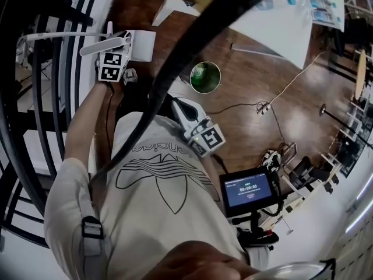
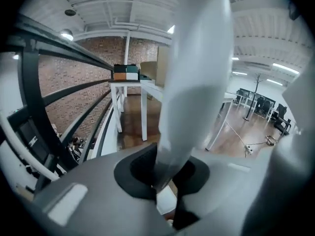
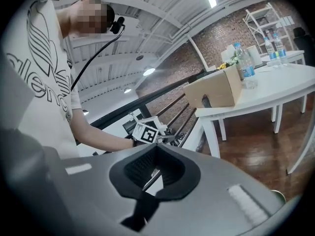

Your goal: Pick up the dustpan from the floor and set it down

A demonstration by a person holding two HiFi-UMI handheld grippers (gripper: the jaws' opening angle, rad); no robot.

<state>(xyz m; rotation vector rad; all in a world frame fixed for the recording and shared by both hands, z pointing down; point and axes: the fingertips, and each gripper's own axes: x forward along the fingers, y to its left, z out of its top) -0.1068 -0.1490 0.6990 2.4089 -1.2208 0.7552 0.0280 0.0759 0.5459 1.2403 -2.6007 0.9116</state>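
In the head view my left gripper (image 1: 120,42) is raised at the upper left beside the black railing, shut on a white dustpan (image 1: 143,44). In the left gripper view the dustpan's pale handle (image 2: 194,77) rises out of the jaws (image 2: 165,188) and fills the middle of the picture, off the floor. My right gripper (image 1: 182,107) hangs in front of the person's chest with its jaws shut and nothing between them (image 3: 152,181). From the right gripper view I see the left gripper's marker cube (image 3: 146,132) and the person's forearm behind it.
A black railing (image 1: 70,51) runs along the left. A green bin (image 1: 205,77) stands on the wooden floor ahead. A white table (image 1: 274,22) carries a cardboard box (image 3: 214,91) and bottles. A cable and power strip (image 1: 263,107) lie on the floor; a small screen (image 1: 249,190) sits at my right.
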